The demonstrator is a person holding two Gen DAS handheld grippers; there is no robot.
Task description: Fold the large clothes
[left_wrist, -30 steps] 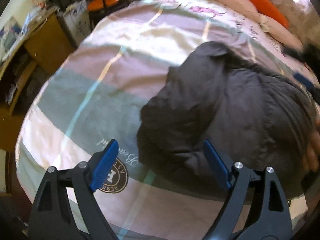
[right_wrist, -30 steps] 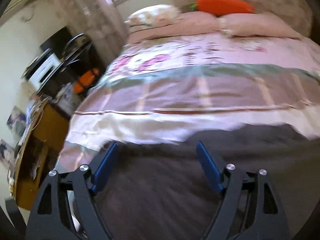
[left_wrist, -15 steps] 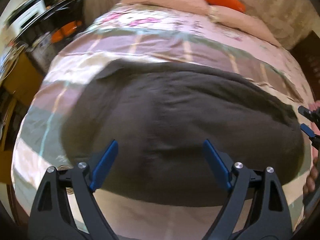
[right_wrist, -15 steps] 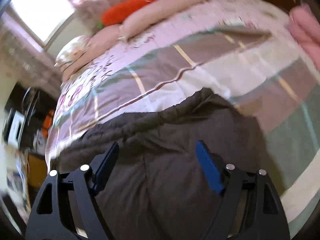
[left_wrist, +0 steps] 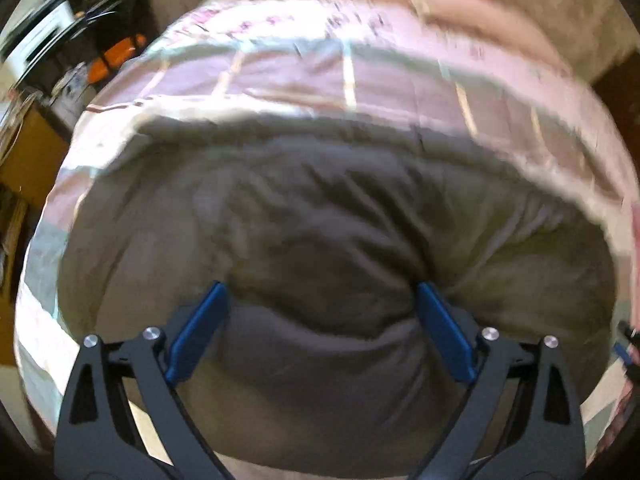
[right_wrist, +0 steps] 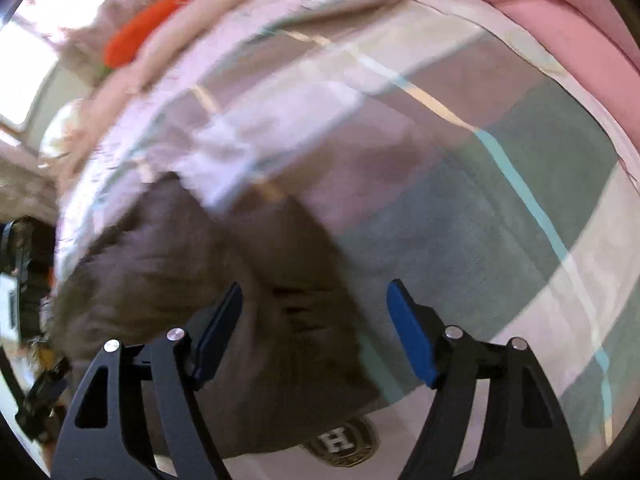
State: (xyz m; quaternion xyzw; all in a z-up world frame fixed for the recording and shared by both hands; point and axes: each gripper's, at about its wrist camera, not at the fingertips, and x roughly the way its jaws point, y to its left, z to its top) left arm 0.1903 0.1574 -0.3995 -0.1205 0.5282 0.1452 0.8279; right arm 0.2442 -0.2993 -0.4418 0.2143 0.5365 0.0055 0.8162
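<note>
Fabric fills the span between your left gripper (left_wrist: 322,292): the dark grey garment (left_wrist: 328,240) lies spread across the striped bedspread (left_wrist: 360,80), and a bulging fold of it sits between the two blue pads (left_wrist: 198,330), which stand wide apart. Whether the pads actually touch the cloth on either side is hard to judge (the frame is smeared with motion blur), but the fold swells up between them and runs on well past both, left and right. The garment's far edge lies against a pale band of the bedspread, and its near edge curves below the gripper frame.

Your right gripper (right_wrist: 314,288) also has its jaws apart, closed on nothing. From the right wrist view the garment (right_wrist: 180,272) lies mostly to the left: its right-hand edge runs down between the jaws, so the left pad (right_wrist: 218,334) is over dark cloth and the right pad (right_wrist: 410,332) over the grey-green stripe of the bedspread (right_wrist: 480,220). A round logo patch (right_wrist: 340,442) with an H peeks from under the garment's near corner. Beyond, an orange carrot-shaped cushion (right_wrist: 148,26) rests by the pillows, and a pink bundle (right_wrist: 560,20) lies at the bed's right edge.
</note>
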